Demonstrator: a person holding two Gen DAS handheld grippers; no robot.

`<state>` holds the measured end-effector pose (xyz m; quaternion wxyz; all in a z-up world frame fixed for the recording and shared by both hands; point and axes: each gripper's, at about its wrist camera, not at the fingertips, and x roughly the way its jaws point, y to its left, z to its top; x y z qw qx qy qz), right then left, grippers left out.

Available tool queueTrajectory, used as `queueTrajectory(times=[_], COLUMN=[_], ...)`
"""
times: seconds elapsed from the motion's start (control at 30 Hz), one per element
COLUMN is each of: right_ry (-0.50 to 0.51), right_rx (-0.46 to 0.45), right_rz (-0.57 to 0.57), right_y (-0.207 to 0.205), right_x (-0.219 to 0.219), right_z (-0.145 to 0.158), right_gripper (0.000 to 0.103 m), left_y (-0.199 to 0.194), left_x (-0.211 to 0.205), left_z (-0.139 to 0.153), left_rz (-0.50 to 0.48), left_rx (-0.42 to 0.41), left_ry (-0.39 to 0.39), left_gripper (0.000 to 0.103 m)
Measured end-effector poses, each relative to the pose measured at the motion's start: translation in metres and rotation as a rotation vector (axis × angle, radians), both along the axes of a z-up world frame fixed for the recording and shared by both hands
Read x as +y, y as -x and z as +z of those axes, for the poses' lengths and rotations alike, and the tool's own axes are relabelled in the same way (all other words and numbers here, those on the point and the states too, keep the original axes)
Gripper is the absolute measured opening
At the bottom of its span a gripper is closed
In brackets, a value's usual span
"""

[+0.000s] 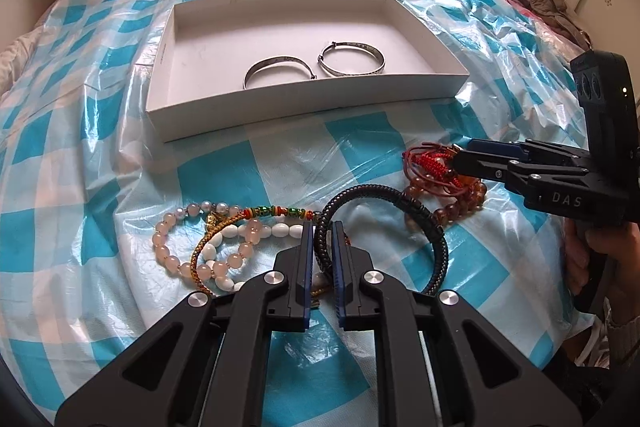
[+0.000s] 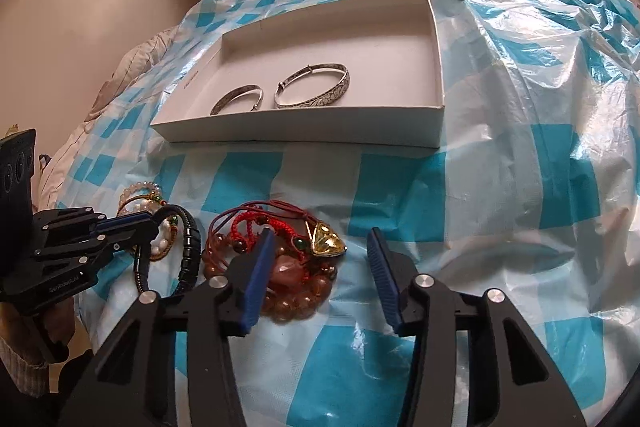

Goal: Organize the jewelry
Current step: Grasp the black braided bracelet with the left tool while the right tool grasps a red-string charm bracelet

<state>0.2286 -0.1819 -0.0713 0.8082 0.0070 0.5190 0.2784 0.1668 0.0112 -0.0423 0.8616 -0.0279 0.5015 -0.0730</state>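
The left gripper [image 1: 321, 239] is nearly closed, its two blue pads pinching the near-left arc of the black braided bracelet [image 1: 384, 195], which loops away toward 1 o'clock from the fingertips over the blue-and-white checked plastic sheet [image 1: 248, 167]. At 10 o'clock of those fingertips, just beside them, lies a tangle of pink and white bead bracelets [image 1: 208, 247] with a multicoloured cord. The right gripper [image 2: 322, 247] stands wide open and holds nothing; its left finger rests over the heap of red cord and amber bead bracelets [image 2: 296, 291], and a yellow triangular pendant [image 2: 328, 241] lies between the fingers, nearer the left one. At 12 o'clock, well beyond both grippers, the white box [image 1: 300, 103] holds two silver bangles [image 1: 352, 59] side by side near its front wall.
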Motion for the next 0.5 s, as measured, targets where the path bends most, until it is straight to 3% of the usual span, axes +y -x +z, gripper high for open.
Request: queueTrajectory(times=[0.07, 0.13, 0.4, 0.5], right_ry=[0.004, -0.005, -0.034, -0.023], right_rx=[-0.02, -0.043, -0.118, -0.092], right_rz=[-0.001, -0.009, -0.04, -0.041], right_y=[0.002, 0.004, 0.008, 0.005], right_x=[0.003, 0.002, -0.009, -0.01], right_z=[0.002, 0.009, 0.039, 0.037], right_gripper=[0.021, 0.004, 0.001, 0.001], left_y=[-0.002, -0.001, 0.009, 0.011], left_x=[-0.003, -0.005, -0.001, 0.002], left_z=[-0.002, -0.001, 0.016, 0.023], left_rz=[-0.006, -0.011, -0.016, -0.011], left_rx=[0.007, 0.003, -0.032, -0.046], left_ry=[-0.007, -0.01, 0.028, 0.03], left_gripper=[0.009, 0.008, 0.006, 0.006])
